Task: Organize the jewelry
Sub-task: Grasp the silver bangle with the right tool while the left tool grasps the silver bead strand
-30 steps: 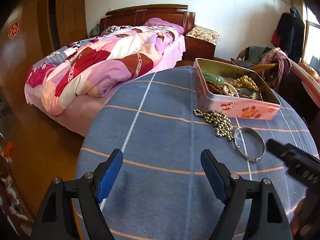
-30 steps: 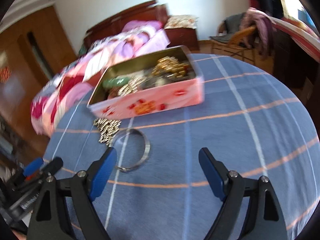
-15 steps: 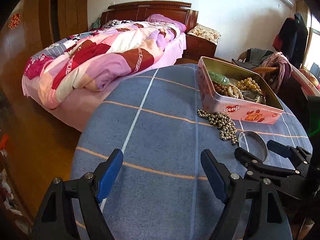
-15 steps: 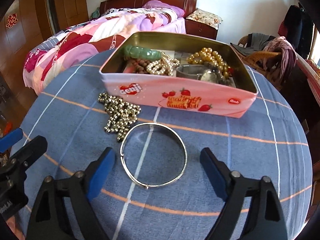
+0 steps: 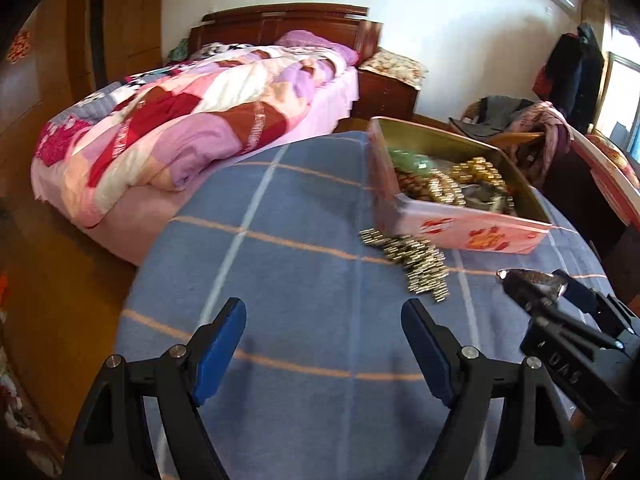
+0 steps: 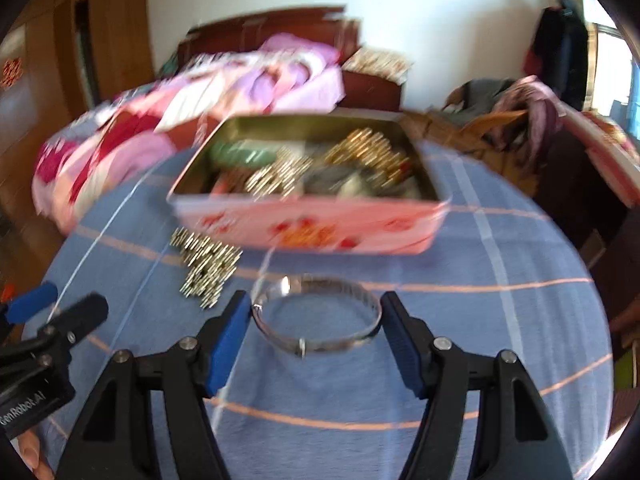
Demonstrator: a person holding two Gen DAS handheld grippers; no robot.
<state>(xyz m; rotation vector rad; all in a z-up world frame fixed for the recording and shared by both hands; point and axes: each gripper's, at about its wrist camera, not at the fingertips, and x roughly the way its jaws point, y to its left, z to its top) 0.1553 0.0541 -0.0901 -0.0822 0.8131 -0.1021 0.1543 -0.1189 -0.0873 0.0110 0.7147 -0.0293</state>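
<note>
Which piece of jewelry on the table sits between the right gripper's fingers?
The silver bangle, a plain open hoop between the closing right gripper pads. The gold bead strand lies heaped nearer the pink tin.

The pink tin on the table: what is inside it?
The pink tin holds a green bangle, gold beads, pale beads and something grey. Its floor is covered, so anything below stays hidden.

Patchwork quilt on wooden bed, nightstand, clothes-draped chair
</note>
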